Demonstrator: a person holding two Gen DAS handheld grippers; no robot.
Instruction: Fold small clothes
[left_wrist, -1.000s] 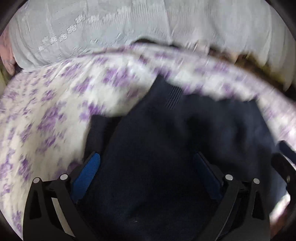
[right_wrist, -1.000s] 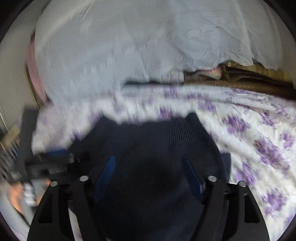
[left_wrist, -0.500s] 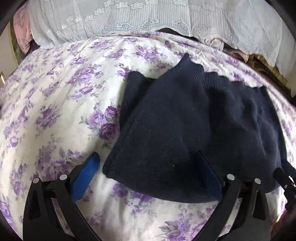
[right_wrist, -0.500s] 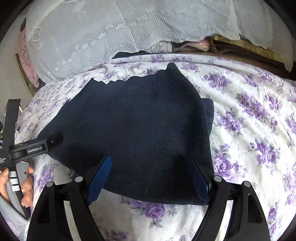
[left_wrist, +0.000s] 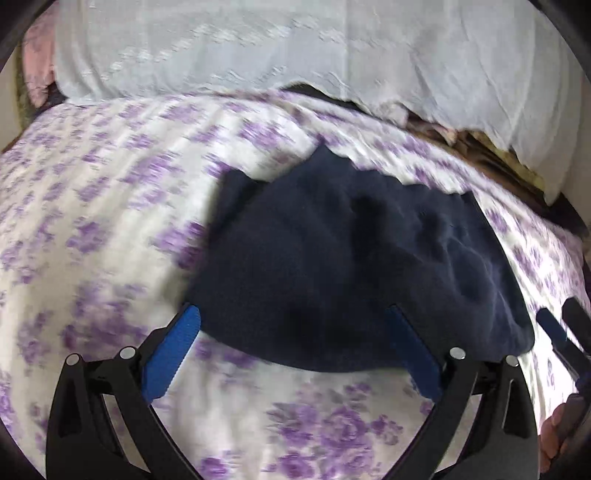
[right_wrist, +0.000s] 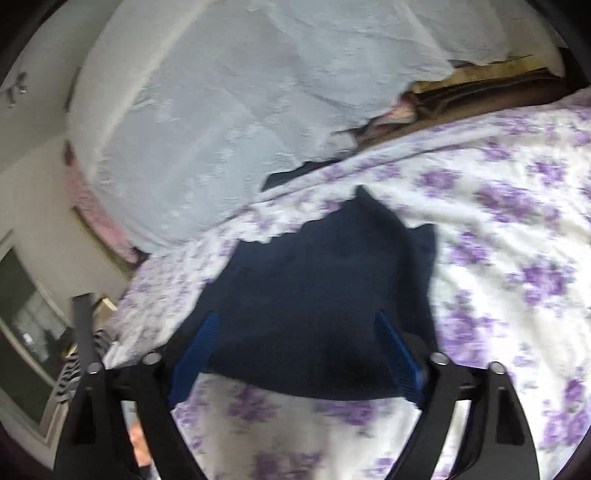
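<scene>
A folded navy sweater (left_wrist: 354, 266) lies on the floral bed (left_wrist: 110, 206). The left gripper (left_wrist: 291, 343) and right gripper (right_wrist: 295, 347) hover spread and empty at its near hem; pinch both corners evenly, lift together.

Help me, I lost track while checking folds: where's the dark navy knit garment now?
The dark navy knit garment lies on the purple-flowered bedspread, ahead of both open grippers.

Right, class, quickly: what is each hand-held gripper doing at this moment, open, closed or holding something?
Left hand-held gripper: open, holding nothing, poised at the near edge of the navy sweater.
Right hand-held gripper: open, empty, also over the sweater.
</scene>
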